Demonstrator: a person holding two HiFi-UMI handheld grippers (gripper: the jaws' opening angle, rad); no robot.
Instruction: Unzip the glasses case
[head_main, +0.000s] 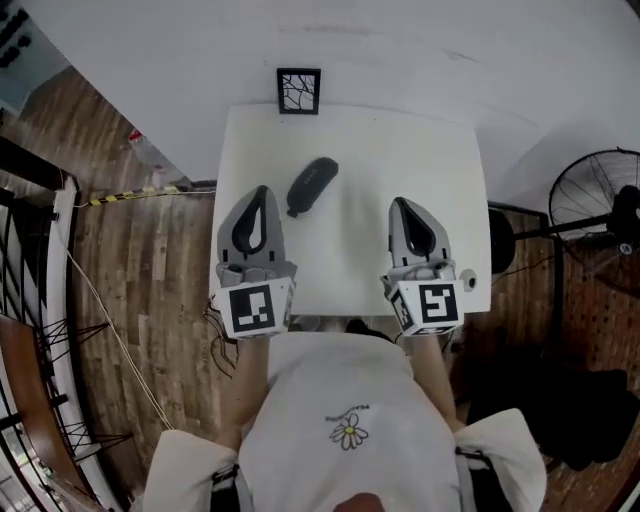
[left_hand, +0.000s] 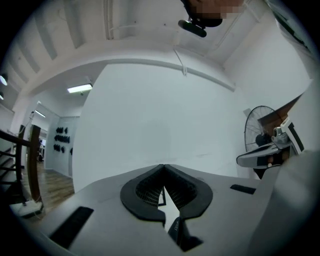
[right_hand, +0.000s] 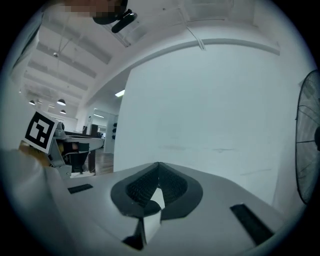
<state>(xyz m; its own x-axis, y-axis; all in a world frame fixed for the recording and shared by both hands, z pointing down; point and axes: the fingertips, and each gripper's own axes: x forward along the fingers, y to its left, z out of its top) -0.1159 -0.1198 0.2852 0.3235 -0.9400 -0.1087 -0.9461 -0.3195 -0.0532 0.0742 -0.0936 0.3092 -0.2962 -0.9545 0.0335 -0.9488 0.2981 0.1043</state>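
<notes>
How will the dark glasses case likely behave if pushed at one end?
The glasses case is oblong and rounded, so it would probably pivot rather than slide straight. It lies free on the smooth white table, so it probably skids easily. Its even shape hints at a stiff shell.

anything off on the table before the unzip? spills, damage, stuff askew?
Nothing stands out. The glasses case lies diagonally on the white table, looks intact, and nothing is spilled. The left gripper and right gripper are both shut, empty and apart from the case.
</notes>
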